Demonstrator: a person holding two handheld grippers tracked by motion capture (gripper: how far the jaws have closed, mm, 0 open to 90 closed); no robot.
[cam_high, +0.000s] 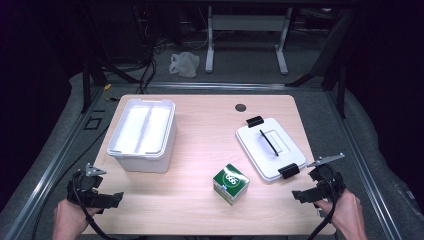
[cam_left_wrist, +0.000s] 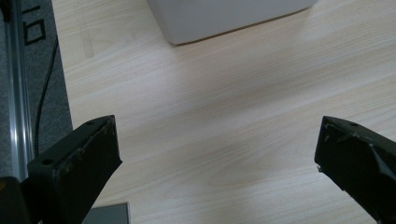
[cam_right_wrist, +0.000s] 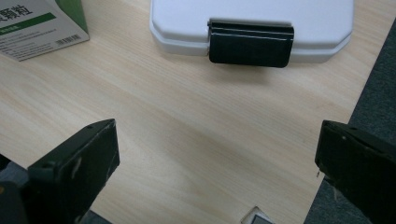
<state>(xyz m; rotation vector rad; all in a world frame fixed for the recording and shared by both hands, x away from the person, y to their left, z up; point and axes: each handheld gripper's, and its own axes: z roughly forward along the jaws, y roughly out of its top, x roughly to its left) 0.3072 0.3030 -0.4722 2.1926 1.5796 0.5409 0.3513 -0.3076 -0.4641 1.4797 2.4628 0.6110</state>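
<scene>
Wooden table (cam_high: 200, 125), seen from above. Left gripper (cam_high: 107, 199) at the near left corner, held in a hand (cam_high: 70, 217), jaws spread wide and empty, hovering over bare wood. In the left gripper view, gripper (cam_left_wrist: 217, 154) with nothing but tabletop between the jaws; near corner of the bin (cam_left_wrist: 224, 18) ahead, well apart from the jaws.

Right gripper (cam_high: 302, 195) at the near right edge, held in a hand (cam_high: 345, 215), jaws likewise spread and empty. In the right gripper view, gripper (cam_right_wrist: 217, 154) over bare wood beside the table edge; black latch of the lid (cam_right_wrist: 250, 43) straight ahead, apart from the jaws; corner of the box (cam_right_wrist: 42, 23) at upper left.

White bin (cam_high: 142, 132) at left, open on top, upright, a ridge along its floor. White lid (cam_high: 270, 147) at right, lying flat, black handle on top, a black latch at each end, near latch close to the right gripper. Green box (cam_high: 231, 183) between bin and lid, toward the near edge, standing apart from both and turned corner-on to the camera.

Round hole (cam_high: 240, 107) in the tabletop near the far edge. Grey floor beyond, with a white bag (cam_high: 185, 64) and desk legs.
</scene>
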